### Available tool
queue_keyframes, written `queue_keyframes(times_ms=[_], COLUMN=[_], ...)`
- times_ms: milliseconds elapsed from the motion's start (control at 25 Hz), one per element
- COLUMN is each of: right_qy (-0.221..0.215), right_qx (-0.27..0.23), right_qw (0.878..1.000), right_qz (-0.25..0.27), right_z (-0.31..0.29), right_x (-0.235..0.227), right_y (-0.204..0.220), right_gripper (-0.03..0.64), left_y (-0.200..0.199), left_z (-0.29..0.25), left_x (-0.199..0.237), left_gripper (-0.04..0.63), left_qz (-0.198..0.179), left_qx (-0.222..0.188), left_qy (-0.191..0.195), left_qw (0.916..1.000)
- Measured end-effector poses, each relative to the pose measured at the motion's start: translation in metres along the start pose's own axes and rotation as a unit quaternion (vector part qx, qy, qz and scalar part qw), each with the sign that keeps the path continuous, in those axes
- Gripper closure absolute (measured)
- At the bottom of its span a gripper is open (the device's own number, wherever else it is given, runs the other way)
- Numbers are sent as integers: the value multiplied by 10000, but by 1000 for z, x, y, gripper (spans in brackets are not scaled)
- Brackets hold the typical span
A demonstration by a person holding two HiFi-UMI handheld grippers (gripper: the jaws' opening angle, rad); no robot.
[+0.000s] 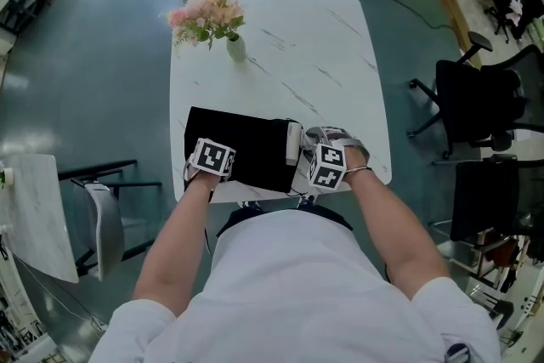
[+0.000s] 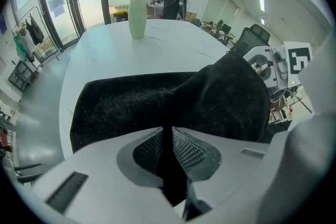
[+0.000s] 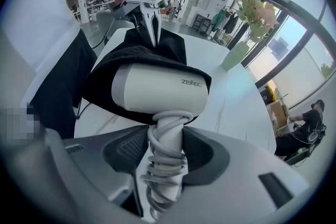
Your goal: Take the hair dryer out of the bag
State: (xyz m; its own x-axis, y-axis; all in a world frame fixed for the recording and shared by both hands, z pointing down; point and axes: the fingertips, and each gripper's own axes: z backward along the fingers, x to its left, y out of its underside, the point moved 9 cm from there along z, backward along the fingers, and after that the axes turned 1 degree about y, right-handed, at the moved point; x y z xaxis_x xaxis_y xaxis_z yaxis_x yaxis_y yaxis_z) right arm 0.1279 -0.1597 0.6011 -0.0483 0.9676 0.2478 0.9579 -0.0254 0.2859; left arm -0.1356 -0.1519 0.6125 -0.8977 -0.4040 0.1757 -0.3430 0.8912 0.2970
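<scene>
Hair dryer (image 3: 163,89): handle clamped between the right gripper (image 3: 167,152) pads, with the grey cord (image 3: 157,170) wound round the handle where they press. Its white body sits just beyond that gripper's jaws. The far part is tucked in the mouth of the black bag (image 3: 134,52), with fabric draped over its top and sides.

Left gripper (image 2: 170,152): jaws narrow, pinched on a fold of bag fabric. Beyond it the bag lies flat on the white desk (image 2: 105,55) and humps up toward the right gripper's side.

Head view: both grippers point steeply down at the near edge of the desk. The left is on the bag's near left corner, the right at the bag's right end.

Well beyond both grippers, across the desk, stands a pale green vase (image 2: 137,17) of pink flowers. Black office chairs (image 1: 476,102) stand on the floor, off to the right of the right gripper.
</scene>
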Motion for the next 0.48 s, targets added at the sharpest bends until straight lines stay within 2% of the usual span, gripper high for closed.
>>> queue_keyframes(times_ms=[200,480], right_qy=[175,315], right_qx=[70,95], right_qw=[9998,9994], right_qz=[52,119], right_z=[1,7], right_x=[-10,-18], right_y=[11,20], right_gripper=[403,416], left_y=[5,11], left_z=[0,0], left_x=[-8,-11], left_gripper=[539,549], left_qz=[16,154], left_qx=[325,130], left_qy=[193,125], left_qw=[9993,9997])
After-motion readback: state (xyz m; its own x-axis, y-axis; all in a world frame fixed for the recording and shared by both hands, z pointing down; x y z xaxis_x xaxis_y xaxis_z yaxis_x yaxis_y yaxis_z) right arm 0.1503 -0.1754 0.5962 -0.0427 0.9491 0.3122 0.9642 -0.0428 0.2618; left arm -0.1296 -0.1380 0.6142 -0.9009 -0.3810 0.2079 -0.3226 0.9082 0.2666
